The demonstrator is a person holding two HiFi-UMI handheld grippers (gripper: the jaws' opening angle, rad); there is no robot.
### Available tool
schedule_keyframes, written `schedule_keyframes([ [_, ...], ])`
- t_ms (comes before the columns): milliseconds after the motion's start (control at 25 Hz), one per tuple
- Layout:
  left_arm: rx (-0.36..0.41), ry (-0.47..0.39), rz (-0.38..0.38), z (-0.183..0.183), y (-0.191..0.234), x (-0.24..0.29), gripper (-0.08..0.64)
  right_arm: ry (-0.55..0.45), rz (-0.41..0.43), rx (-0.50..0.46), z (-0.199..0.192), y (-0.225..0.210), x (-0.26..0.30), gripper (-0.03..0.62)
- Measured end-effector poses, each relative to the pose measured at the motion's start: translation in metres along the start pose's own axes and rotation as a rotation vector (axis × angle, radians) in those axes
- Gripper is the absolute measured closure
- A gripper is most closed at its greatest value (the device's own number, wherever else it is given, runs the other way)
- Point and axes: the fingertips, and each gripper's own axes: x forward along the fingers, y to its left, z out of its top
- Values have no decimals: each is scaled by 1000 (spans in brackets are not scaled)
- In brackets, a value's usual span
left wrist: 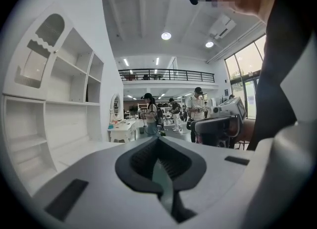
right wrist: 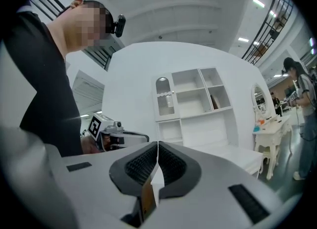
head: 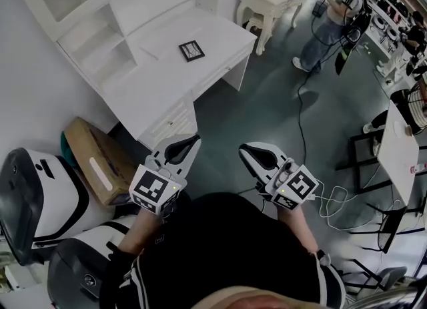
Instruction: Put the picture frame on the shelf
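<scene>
Plainly the reach comes first: the left gripper (head: 192,142) and right gripper (head: 245,150) hang by the person's waist, jaws pressed together on nothing, well apart from the picture frame (head: 191,50), a small square with a thin dark rim lying flat on the smooth white worktop (head: 220,31). One pair should open and pinch a rim edge; the shelf (head: 93,44) offers boxy white compartments nearby.

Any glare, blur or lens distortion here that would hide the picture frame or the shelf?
Head view: even light, sharp, picture frame plain on the white desk. Left gripper view: strong fisheye, black corners, bright ceiling lights, shelf bowed. Right gripper view: same fisheye, shelf clear, frame not made out.
</scene>
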Motion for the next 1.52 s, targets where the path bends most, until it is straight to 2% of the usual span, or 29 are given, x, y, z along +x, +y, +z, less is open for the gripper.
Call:
schedule_keyframes([
  [240,16,-1,-28,12,-37,46,554,-42,0,80,1,-20,-57,569],
  [400,-22,-22,10,15,-48,65,554,-54,21,180,-11,-33,-86,569],
  [520,-48,10,40,4,-45,73,554,-49,43,230,-21,-44,-90,568],
  [640,-68,31,63,-4,-31,83,554,-53,80,236,-21,-59,-79,569],
  [800,-69,7,65,0,-6,107,554,-44,102,213,-16,-85,-56,569],
  [920,-52,-30,39,8,18,136,554,-18,95,188,-18,-112,-38,569],
  [1040,-39,-58,16,18,49,171,554,-6,53,159,-12,-152,-25,569],
  [1200,-15,-90,-27,44,82,213,553,-14,24,167,4,-203,-6,569],
  [1520,26,-62,-98,62,134,268,553,-82,22,197,27,-275,43,569],
])
